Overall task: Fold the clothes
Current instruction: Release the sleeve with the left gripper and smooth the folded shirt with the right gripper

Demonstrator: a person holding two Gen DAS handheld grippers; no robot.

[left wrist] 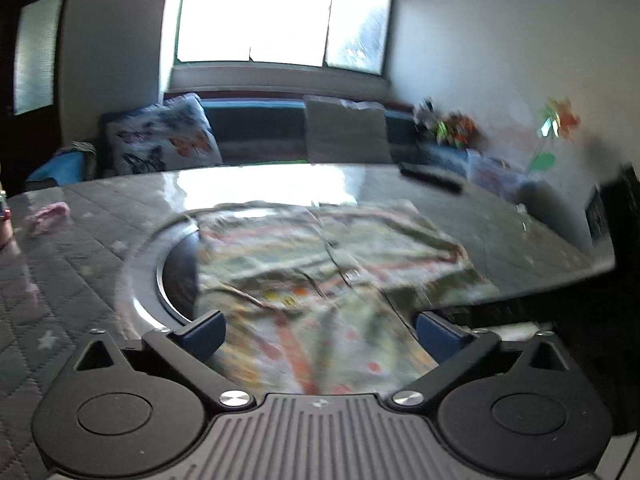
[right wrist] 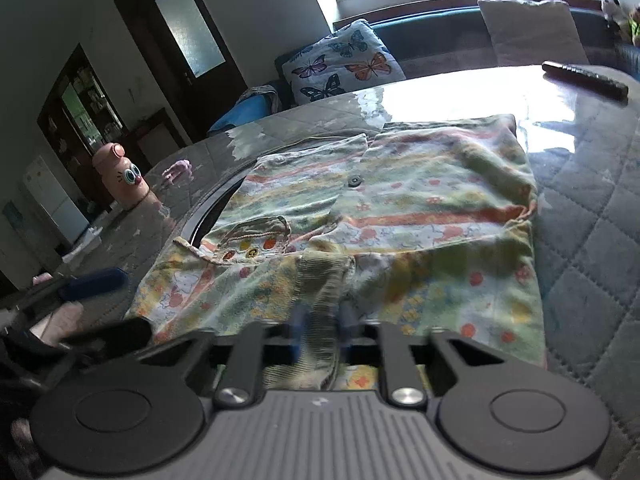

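Note:
A small child's garment [right wrist: 400, 208] with a green, orange and yellow print lies spread on the table, partly folded. It also shows in the left wrist view [left wrist: 320, 264], blurred. My right gripper [right wrist: 322, 332] is shut on a ribbed green cuff [right wrist: 320, 292] at the garment's near edge. My left gripper [left wrist: 320, 332] is open, its blue pads wide apart on either side of the near part of the cloth. The left gripper [right wrist: 92, 284] also shows at the left edge of the right wrist view.
The table [right wrist: 592, 208] has a quilted grey cover under glossy plastic and a round inset [left wrist: 176, 264] under the garment. A remote control [right wrist: 584, 78] lies at the far right. A pink cartoon bottle [right wrist: 120, 176] stands far left. A sofa with a butterfly cushion [right wrist: 344, 64] is behind.

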